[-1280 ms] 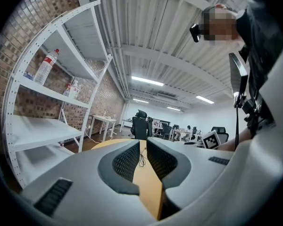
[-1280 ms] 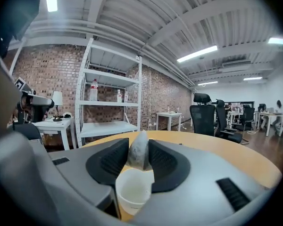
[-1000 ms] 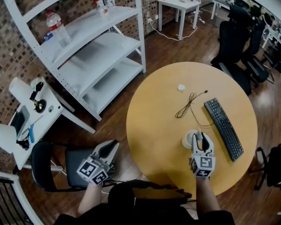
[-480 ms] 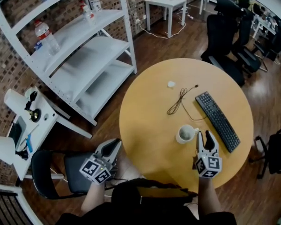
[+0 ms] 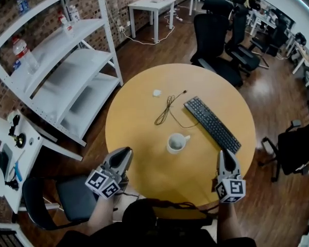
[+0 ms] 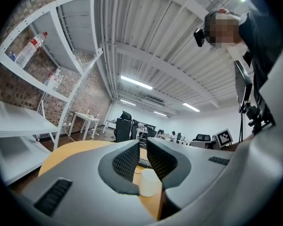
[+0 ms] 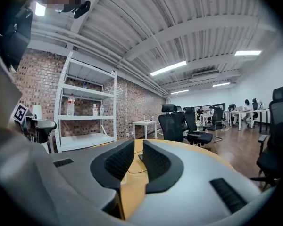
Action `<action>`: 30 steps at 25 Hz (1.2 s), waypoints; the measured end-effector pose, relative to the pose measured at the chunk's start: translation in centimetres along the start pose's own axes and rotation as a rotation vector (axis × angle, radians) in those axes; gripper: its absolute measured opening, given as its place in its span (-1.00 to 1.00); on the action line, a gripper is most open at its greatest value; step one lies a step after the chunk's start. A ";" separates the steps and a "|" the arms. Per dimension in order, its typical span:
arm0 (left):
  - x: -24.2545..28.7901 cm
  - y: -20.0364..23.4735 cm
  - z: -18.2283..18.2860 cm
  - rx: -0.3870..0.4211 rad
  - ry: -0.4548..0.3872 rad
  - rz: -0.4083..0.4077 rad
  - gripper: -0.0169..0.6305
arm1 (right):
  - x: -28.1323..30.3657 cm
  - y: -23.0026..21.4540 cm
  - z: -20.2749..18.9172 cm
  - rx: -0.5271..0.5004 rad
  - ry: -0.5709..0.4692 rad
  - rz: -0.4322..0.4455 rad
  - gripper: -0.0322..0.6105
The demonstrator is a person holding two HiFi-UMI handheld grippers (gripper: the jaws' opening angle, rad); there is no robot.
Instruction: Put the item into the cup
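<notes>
A white cup [image 5: 176,142] stands upright near the middle of the round yellow table [image 5: 139,138]; I cannot tell what is inside it. My right gripper [image 5: 224,155] hovers at the table's near right edge, well clear of the cup. Its jaws are closing, a narrow gap remains, and nothing is between them [image 7: 138,145]. My left gripper [image 5: 124,154] sits at the table's near left edge, narrowly open and empty. In the left gripper view [image 6: 141,145] the cup [image 6: 148,188] shows beyond the jaws, apart from them.
A black keyboard [image 5: 212,124] lies right of the cup, a thin dark cable [image 5: 167,109] behind it, and a small white object [image 5: 156,92] further back. White shelving [image 5: 67,81] stands at left, and black office chairs [image 5: 216,30] beyond the table.
My right gripper has drawn back from above the cup to the table's near right edge, and its jaws have narrowed. The left gripper has stayed at the near left edge.
</notes>
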State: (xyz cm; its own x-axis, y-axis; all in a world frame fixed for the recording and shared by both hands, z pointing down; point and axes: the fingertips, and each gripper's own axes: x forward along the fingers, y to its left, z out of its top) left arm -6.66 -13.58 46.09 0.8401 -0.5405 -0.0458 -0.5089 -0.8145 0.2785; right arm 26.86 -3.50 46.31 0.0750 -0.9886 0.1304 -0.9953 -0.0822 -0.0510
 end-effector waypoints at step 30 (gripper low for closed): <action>-1.9 -1.5 0.4 0.002 -0.052 0.125 -0.80 | -1.7 -3.9 -2.0 0.060 0.042 0.033 -0.88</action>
State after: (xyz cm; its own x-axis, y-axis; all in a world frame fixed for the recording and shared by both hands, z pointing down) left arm -7.57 -11.41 45.42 0.7591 -0.6481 -0.0607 -0.6096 -0.7405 0.2829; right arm 30.45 -1.20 48.23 0.0387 -0.9848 0.1696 -0.9917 -0.0587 -0.1147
